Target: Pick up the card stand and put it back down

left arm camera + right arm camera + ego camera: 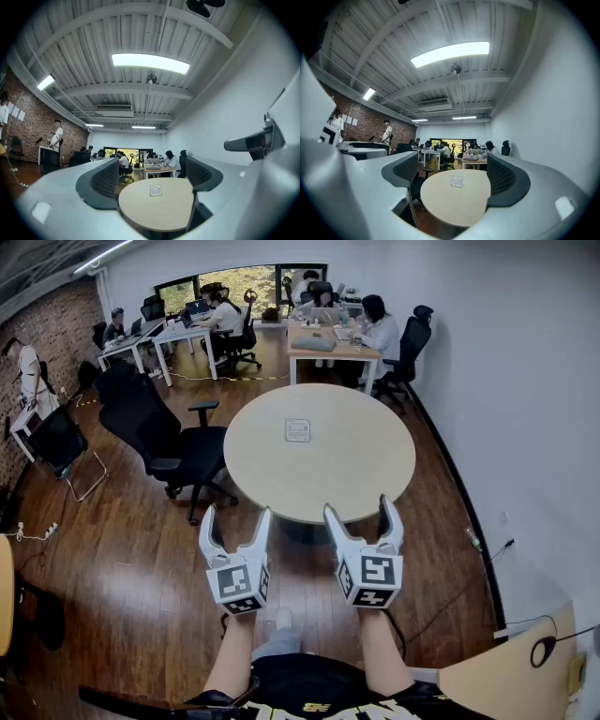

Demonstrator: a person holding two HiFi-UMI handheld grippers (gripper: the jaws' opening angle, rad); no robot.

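The jaws of the left gripper [237,514] are being held wide apart, and nothing is being gripped between its ribbed dark pads. The jaws of the right gripper [358,506] are likewise being held wide open and empty.

Well ahead of both pairs of jaws, the card stand [297,430] is being framed between the pads in each gripper view. It is being shown as a small white, roughly square card with a thin dark border and dark print too small to be read, its face being turned toward the grippers. It is standing alone near the middle of a round, pale beige table [347,456], apart from both grippers.

Both grippers are being held side by side and close to level, their tips being kept just short of the table's near edge and above the wooden floor [122,559]. Each is being carried on a bare forearm, the marker cubes being turned upward. To the left of the left jaws, a black office chair [159,442] is standing beside the table.
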